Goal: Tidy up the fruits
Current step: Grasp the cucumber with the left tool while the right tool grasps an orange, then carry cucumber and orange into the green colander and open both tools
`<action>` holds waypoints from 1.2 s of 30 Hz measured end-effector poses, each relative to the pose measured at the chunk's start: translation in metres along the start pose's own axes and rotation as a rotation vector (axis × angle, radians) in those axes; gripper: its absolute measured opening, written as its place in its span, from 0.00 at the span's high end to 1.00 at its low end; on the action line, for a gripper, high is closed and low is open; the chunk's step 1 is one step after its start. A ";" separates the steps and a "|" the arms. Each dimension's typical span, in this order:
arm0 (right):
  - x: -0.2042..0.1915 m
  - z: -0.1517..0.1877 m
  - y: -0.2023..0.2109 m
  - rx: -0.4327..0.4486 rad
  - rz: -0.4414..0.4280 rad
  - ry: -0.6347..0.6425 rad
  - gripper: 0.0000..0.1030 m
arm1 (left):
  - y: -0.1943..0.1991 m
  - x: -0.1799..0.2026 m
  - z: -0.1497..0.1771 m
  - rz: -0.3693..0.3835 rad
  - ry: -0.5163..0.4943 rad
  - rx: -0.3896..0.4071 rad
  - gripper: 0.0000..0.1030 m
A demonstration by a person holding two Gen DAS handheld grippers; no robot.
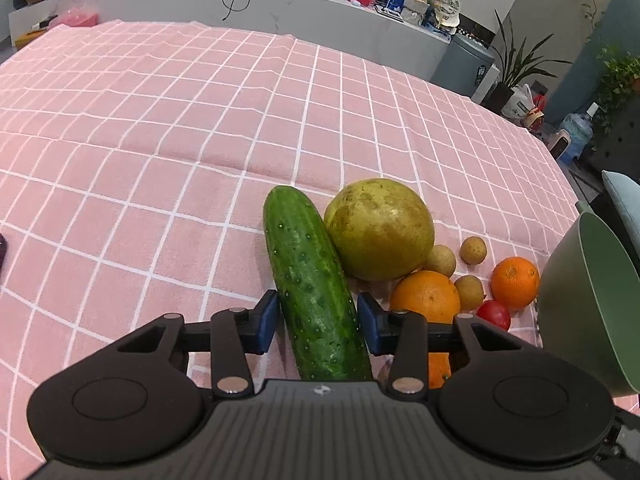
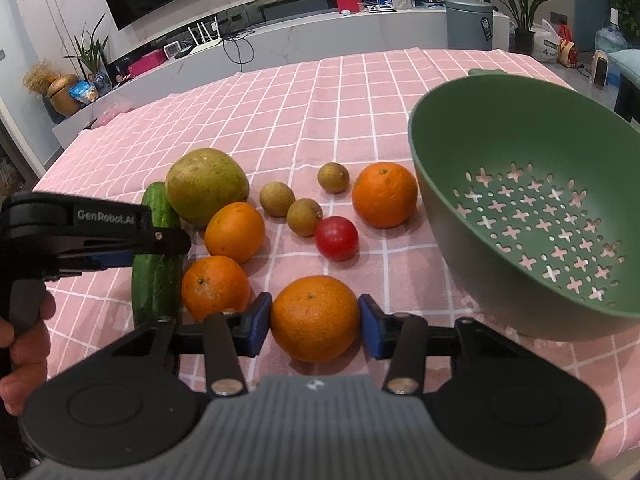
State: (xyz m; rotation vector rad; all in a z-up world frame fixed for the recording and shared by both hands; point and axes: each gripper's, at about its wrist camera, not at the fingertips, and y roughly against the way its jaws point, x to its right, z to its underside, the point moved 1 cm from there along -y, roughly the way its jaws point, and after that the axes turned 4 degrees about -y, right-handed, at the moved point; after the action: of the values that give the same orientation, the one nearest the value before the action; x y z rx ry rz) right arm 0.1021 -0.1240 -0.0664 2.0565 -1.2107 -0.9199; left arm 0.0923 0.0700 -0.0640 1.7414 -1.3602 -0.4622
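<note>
Left gripper (image 1: 317,322): its blue pads straddle the cucumber near its near end; the left pad looks to touch the skin, the right pad sits just beside it, so whether the cucumber is clamped I cannot tell. In the right wrist view the black body marked GenRobot.AI crosses over the cucumber from the left.
Cucumber (image 1: 314,292): lies lengthwise on the pink checked cloth (image 1: 160,140), far end leaning against the big fruit.
Large yellow-green fruit (image 2: 206,186): sits at the back left of the group, touching the cucumber's far end.
Oranges, left pair (image 2: 235,232): one just in front of the big fruit, a second (image 2: 215,287) nearer the camera, beside the cucumber.
Right gripper (image 2: 315,328): fingers spread either side of the nearest orange (image 2: 315,318); the pads sit at its flanks, contact too close to judge, so I cannot tell whether it is gripped.
Small brown fruits (image 2: 277,199): three, loosely grouped behind the centre; the others are at (image 2: 304,217) and (image 2: 333,177).
Red tomato (image 2: 337,238): just in front of the brown fruits, between the orange groups.
Fourth orange (image 2: 384,194): farther right, near the bowl.
Green colander bowl (image 2: 448,184): at the right edge of the cloth, tilted toward the camera, its cross-shaped holes showing, no fruit inside.
</note>
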 end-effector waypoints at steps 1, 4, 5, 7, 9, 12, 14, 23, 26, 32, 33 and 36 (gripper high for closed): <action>0.001 0.000 0.002 0.004 -0.006 -0.008 0.58 | 0.002 0.000 0.001 -0.003 0.001 -0.001 0.56; 0.003 -0.001 0.008 0.020 -0.023 -0.017 0.58 | 0.011 -0.002 0.005 0.013 0.009 -0.004 0.57; 0.002 -0.001 0.011 0.024 -0.028 -0.015 0.58 | 0.017 -0.002 0.006 0.017 0.009 0.002 0.57; 0.001 0.000 0.017 0.032 -0.037 -0.009 0.58 | 0.027 0.002 0.007 0.022 -0.004 0.019 0.57; 0.000 -0.001 0.024 0.041 -0.048 -0.007 0.58 | 0.040 0.008 0.007 0.032 -0.028 0.041 0.57; 0.000 -0.006 0.040 0.067 -0.065 -0.010 0.58 | 0.059 0.020 0.003 0.048 -0.064 0.071 0.58; 0.000 -0.011 0.053 0.095 -0.068 0.001 0.58 | 0.072 0.030 0.001 0.056 -0.098 0.089 0.59; 0.016 -0.048 0.100 0.176 -0.002 0.112 0.58 | 0.100 0.098 -0.027 0.180 -0.214 0.162 0.59; 0.034 -0.062 0.106 0.177 0.035 0.133 0.58 | 0.097 0.127 -0.039 0.235 -0.237 0.166 0.59; 0.069 -0.086 0.107 0.166 0.123 0.156 0.58 | 0.077 0.179 -0.059 0.336 -0.270 0.168 0.59; 0.074 -0.089 0.105 0.160 0.132 0.162 0.58 | 0.072 0.186 -0.060 0.344 -0.279 0.163 0.59; 0.089 -0.096 0.095 0.124 0.161 0.182 0.58 | 0.048 0.204 -0.066 0.349 -0.310 0.128 0.59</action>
State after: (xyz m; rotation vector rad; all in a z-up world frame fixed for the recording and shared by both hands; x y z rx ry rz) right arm 0.1620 -0.2317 0.0393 2.0520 -1.3387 -0.5827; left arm 0.1804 -0.0934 0.0540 1.5285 -1.9099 -0.4688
